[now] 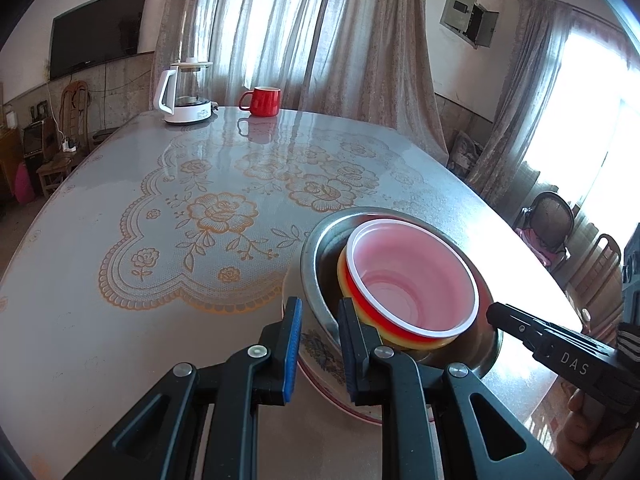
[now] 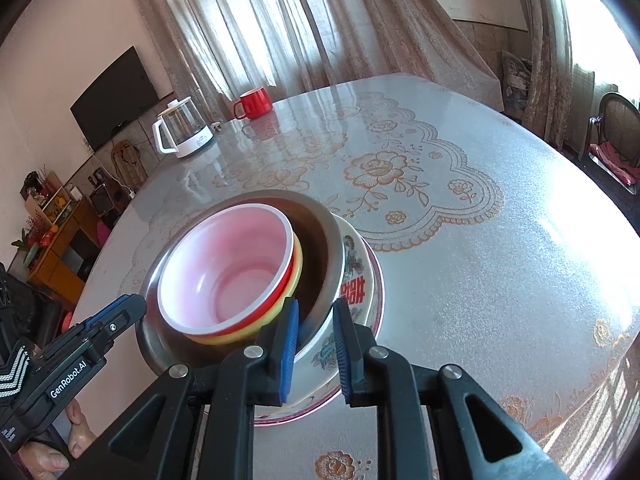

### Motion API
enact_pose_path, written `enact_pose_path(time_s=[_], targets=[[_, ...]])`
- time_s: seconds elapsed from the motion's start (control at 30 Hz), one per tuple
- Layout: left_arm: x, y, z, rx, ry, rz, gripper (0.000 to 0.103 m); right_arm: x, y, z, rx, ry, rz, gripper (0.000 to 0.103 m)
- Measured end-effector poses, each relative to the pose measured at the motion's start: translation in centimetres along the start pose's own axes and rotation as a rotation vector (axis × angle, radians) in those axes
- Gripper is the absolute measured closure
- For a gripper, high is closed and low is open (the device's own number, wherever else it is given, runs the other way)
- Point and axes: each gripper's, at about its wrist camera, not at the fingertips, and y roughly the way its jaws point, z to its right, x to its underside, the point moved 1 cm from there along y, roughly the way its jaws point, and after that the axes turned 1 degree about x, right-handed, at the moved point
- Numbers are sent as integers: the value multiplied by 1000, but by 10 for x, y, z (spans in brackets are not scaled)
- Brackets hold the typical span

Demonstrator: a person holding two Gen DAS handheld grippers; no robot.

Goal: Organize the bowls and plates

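Stacked for carrying: red bowl [image 1: 412, 280] nested in steel bowl [image 1: 320, 256] atop plate [image 2: 360, 280], left gripper [image 1: 318, 344] and right gripper [image 2: 316, 340] each pinching narrowly an opposite rim.

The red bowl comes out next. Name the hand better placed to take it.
Left, narrowly. The left fingers straddle the steel bowl rim, the inner one against the red bowl. The right fingers straddle it too, but beside the yellow bowl underneath.
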Motion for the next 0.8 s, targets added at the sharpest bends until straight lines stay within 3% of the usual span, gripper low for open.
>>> enact_pose_path(time_s=[0.17,0.37,0.43,0.57,0.63,0.8], targets=[[1,-10,-2,-11,2,21,75,2,1,-2,11,-2,6,83],[2,-25,-4,-74,5,80,70,6,-2,-6,21,-11,21,80],[4,-30,-3,-84,3,96,60,8,-8,-7,29,-11,45,74],[7,-37,-1,-120,15,121,54,11,-19,-10,77,-27,93,71],[9,-40,1,-148,26,134,40,15,-26,-15,109,-41,121,68],[19,-45,4,-212,37,164,22,31,-42,-27,197,-70,199,57]])
